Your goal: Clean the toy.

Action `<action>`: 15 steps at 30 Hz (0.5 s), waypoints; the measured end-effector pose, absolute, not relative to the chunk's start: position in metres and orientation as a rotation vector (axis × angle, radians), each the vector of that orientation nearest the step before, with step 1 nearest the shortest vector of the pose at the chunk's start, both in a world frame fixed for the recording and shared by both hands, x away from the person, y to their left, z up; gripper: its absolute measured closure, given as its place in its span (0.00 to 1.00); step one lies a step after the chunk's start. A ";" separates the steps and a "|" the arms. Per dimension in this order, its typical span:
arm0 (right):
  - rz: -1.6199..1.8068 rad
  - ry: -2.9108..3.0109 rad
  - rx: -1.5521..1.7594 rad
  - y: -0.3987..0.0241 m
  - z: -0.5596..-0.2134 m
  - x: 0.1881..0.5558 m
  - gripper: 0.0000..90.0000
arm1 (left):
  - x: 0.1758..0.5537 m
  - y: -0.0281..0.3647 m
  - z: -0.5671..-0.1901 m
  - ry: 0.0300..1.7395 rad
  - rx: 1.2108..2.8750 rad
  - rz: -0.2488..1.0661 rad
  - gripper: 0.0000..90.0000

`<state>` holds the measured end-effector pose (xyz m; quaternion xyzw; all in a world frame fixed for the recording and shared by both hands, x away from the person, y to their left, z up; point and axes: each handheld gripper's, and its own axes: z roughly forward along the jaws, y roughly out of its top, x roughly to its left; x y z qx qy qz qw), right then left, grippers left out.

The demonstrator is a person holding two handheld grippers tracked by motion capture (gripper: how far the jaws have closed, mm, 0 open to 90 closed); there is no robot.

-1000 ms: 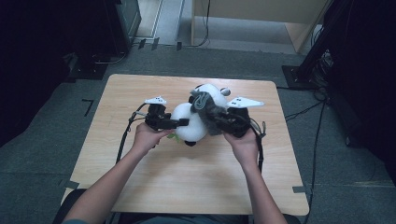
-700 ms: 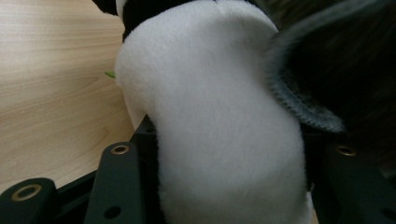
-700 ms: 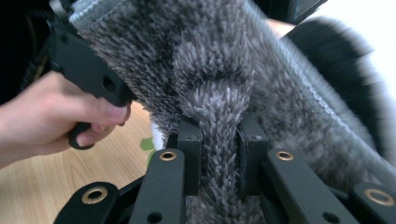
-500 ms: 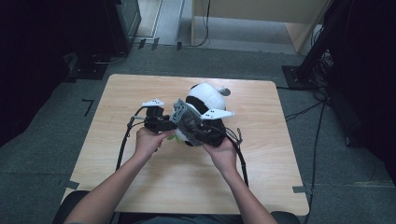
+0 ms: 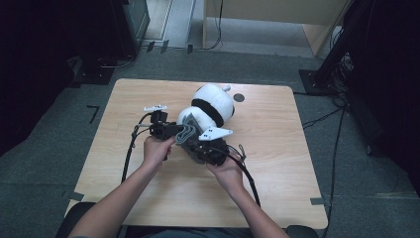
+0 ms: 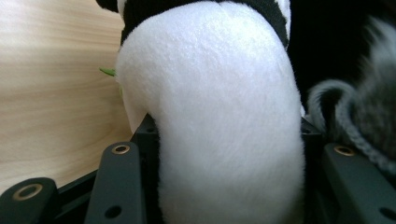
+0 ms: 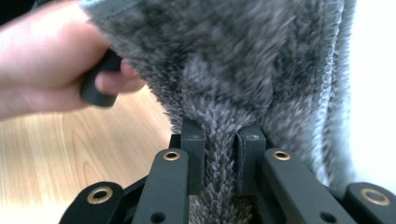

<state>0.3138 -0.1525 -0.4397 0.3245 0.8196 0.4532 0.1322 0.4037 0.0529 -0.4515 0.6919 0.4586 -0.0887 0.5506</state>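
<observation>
Plush panda (image 5: 214, 104), white with a black band, lying on its side near the middle of the wooden table (image 5: 277, 163), toward the far half, head end pointing away from the person. White lower body of the panda (image 6: 224, 116) gripped between the black jaws of the left gripper (image 5: 166, 130), pads pressed into the plush on both sides, jaws at a middling width set by the soft body. Small green tip (image 6: 108, 72) visible beside the plush against the tabletop. Grey knitted cloth (image 5: 187, 133), fuzzy and ribbed at the edge, draped against the near end of the panda, touching the white plush. Fold of the grey knitted cloth (image 7: 219, 140) pinched between the narrow jaws of the right gripper (image 5: 200, 146), pads close together with a thin ridge of knit standing between them. Left hand (image 5: 157, 148) wrapped around the handle of its gripper, just beside the cloth; right hand (image 5: 225, 171) behind its gripper, nearer the person. Both forearms entering from the near edge of the table, cables trailing from each gripper across the wood. Small dark round spot (image 5: 239, 97) on the tabletop just beyond the panda. Grey floor around the table, dark equipment stands at the far corners.
</observation>
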 end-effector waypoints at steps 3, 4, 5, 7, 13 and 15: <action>1.260 2.412 0.917 -0.147 -0.445 0.312 0.87 | 0.404 0.055 -0.450 1.092 1.603 -0.225 0.52; 1.244 2.420 0.912 -0.145 -0.448 0.312 0.87 | 0.404 0.055 -0.449 1.089 1.593 -0.228 0.52; 1.224 2.427 0.909 -0.144 -0.450 0.313 0.87 | 0.403 0.055 -0.449 1.084 1.585 -0.230 0.51; 1.219 2.422 0.906 -0.142 -0.456 0.315 0.87 | 0.403 0.055 -0.448 1.083 1.580 -0.229 0.51; 1.165 2.424 0.900 -0.142 -0.470 0.320 0.87 | 0.404 0.056 -0.450 1.097 1.558 -0.267 0.51; 1.150 2.420 0.917 -0.145 -0.475 0.322 0.87 | 0.403 0.055 -0.450 1.092 1.567 -0.254 0.51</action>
